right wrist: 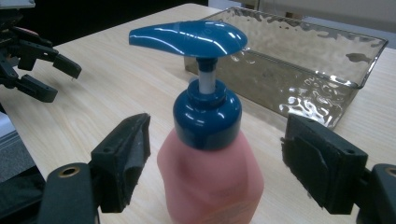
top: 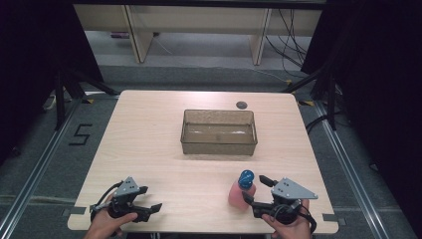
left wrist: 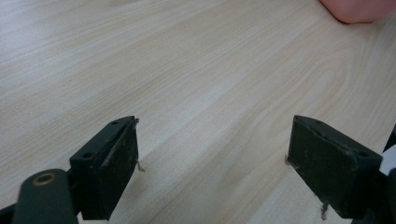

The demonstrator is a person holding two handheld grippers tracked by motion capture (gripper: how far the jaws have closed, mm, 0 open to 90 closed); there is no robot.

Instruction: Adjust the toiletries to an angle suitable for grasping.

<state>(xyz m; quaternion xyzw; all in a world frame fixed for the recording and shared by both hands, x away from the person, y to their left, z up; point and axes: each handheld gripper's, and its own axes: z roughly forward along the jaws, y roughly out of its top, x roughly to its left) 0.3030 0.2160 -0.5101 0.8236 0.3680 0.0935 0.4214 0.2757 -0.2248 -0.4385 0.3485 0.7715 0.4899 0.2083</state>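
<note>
A pink soap bottle (top: 241, 193) with a blue pump head (right wrist: 187, 37) stands upright near the table's front right. My right gripper (top: 256, 189) is open around it. In the right gripper view the bottle (right wrist: 210, 182) sits between the two black pads with a small gap on each side. At the front left, my left gripper (top: 151, 197) rests low over bare wood. Its jaws stand wide apart with nothing between them (left wrist: 212, 154). The bottle's pink base (left wrist: 359, 9) shows at the top right of the left gripper view. The left gripper (right wrist: 58, 81) also appears far off in the right gripper view.
A clear, brownish rectangular bin (top: 219, 148) sits in the middle of the light wooden table (top: 149, 139), just beyond the bottle (right wrist: 303, 60). A small dark disc (top: 241, 104) lies behind it near the far edge. Shelving and cables stand past the table.
</note>
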